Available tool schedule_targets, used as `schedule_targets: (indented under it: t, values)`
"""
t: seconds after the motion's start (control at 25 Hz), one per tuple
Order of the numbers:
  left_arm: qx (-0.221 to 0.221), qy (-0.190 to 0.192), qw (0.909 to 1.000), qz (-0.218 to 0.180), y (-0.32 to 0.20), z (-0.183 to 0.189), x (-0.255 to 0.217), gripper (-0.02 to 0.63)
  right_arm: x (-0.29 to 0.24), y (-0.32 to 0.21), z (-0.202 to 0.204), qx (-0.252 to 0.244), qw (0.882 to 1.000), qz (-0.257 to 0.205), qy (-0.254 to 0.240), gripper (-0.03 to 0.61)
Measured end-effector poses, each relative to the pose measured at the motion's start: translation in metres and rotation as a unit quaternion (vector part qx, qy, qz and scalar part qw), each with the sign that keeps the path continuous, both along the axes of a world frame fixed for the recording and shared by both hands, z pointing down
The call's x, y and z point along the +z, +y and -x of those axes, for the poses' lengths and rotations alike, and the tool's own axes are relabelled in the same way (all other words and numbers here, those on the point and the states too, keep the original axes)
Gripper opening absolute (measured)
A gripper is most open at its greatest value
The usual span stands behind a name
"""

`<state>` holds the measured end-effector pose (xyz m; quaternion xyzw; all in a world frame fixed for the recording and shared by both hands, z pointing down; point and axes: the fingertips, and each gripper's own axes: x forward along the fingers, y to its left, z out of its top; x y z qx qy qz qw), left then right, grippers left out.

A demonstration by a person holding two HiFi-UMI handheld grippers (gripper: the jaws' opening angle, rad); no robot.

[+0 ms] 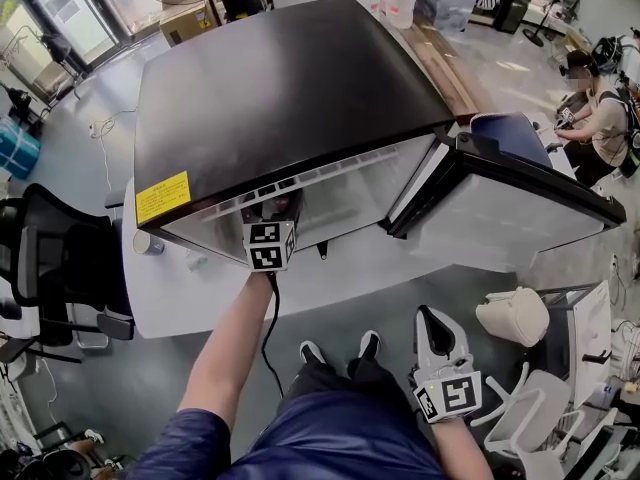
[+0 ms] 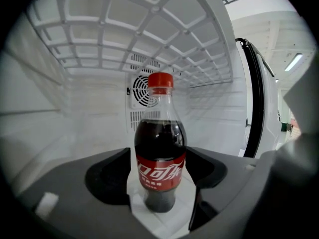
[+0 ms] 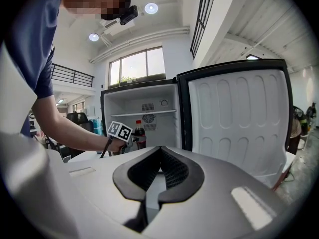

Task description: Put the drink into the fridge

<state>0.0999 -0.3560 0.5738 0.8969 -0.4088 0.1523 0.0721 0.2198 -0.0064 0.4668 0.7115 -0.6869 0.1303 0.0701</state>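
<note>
- While the fridge (image 1: 280, 78) stood on the white bench (image 1: 200, 303) with its door (image 1: 500, 218) swung open to the right, the left fingers (image 2: 107, 178) reached into it.
- Those fingers were spread wide and closed around a cola bottle (image 2: 160, 133), with one pad against each side at the red label.
- The bottle was upright inside the fridge with its red cap on and its base at the white floor. It sat under the wire shelf (image 2: 139, 29) and in front of the round fan grille (image 2: 142, 91) on the far wall.
- The right fingers (image 3: 174, 171) were low and near, well apart from the fridge, pressed together with nothing between them.
- A black chair (image 1: 60, 258) stood left of the bench.
- A person (image 1: 595, 118) sat at the far right.
</note>
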Motion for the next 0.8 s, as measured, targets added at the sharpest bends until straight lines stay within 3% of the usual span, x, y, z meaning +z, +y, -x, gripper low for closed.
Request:
schedule_targets:
  t: [0.44, 0.8]
  values:
    - [0.016, 0.0, 0.9999, 0.001, 0.042, 0.008, -0.014, 0.322, -0.005, -0.004, 0.006, -0.017, 1.0, -0.01, 0.001, 0.005]
    - [0.052, 0.049, 0.9974, -0.012, 0.103, 0.023, -0.056, 0.321, -0.009, -0.022, 0.029, -0.061, 0.998, -0.027, -0.014, 0.005]
